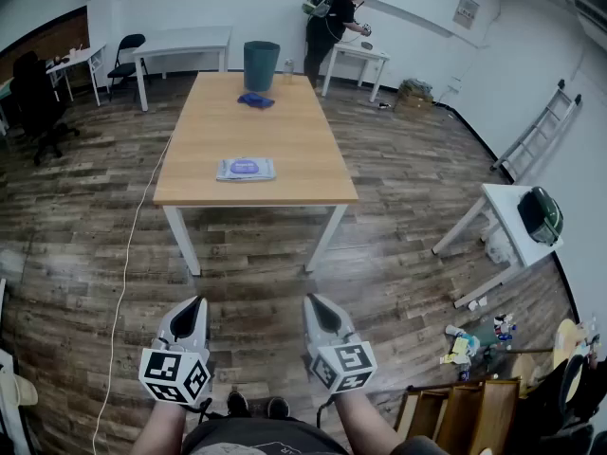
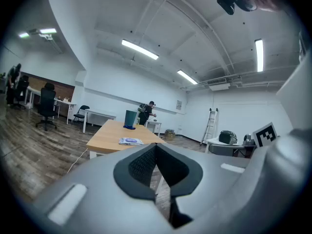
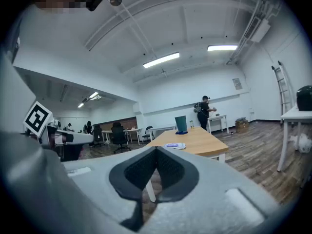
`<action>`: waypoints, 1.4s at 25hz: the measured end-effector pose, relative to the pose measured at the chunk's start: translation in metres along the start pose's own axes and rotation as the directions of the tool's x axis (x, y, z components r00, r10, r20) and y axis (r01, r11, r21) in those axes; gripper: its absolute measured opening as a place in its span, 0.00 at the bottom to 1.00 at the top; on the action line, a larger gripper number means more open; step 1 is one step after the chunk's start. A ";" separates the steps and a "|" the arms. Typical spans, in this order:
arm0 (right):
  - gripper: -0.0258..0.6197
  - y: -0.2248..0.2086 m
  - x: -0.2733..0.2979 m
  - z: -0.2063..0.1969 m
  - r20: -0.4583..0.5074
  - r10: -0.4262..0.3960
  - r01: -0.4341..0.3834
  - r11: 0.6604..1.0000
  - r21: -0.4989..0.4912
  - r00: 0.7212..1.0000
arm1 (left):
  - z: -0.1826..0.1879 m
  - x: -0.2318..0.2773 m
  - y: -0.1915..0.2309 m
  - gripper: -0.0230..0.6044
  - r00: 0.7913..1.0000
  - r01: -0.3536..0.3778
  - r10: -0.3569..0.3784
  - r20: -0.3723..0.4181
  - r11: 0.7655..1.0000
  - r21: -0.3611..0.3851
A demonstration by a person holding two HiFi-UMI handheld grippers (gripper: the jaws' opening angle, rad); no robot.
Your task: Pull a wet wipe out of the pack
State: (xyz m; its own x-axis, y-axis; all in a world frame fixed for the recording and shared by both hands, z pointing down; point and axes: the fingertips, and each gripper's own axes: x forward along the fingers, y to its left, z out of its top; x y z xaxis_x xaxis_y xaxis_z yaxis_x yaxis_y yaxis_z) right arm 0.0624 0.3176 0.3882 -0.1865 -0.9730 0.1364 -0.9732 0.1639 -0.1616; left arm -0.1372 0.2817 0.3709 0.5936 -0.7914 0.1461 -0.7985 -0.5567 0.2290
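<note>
The wet wipe pack [image 1: 246, 169], flat and pale with a purple lid, lies near the front edge of a long wooden table [image 1: 285, 131]. It shows small in the left gripper view [image 2: 130, 141] and in the right gripper view [image 3: 175, 145]. My left gripper [image 1: 193, 311] and right gripper [image 1: 318, 306] are held side by side over the floor, well short of the table. Both are shut with nothing between the jaws, and both point roughly level toward the table.
A teal bin [image 1: 261, 65] and a blue cloth [image 1: 256, 100] sit at the table's far end. A person [image 1: 334, 27] stands at a white desk beyond. A small white table [image 1: 507, 226] with a dark bag and floor clutter lie right. A white cable [image 1: 128, 263] runs along the floor left.
</note>
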 end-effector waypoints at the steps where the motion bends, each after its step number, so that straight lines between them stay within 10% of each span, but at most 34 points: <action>1: 0.02 -0.001 -0.001 0.000 0.001 -0.005 0.005 1.000 0.003 1.000 | 0.003 0.001 0.000 0.07 1.000 0.002 -0.002 0.006 1.000 0.001; 35: 0.03 0.011 0.015 -0.017 0.021 -0.113 0.112 0.993 0.027 0.993 | 0.004 -0.005 0.035 0.07 0.993 0.087 -0.086 0.075 0.996 -0.003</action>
State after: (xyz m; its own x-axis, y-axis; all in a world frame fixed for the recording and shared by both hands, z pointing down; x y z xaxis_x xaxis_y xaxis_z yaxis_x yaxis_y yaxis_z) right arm 0.0468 0.3073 0.4049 -0.0728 -0.9884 0.1331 -0.9838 0.0493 -0.1721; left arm -0.1687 0.2654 0.3745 0.6511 -0.7572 0.0527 -0.7437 -0.6225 0.2440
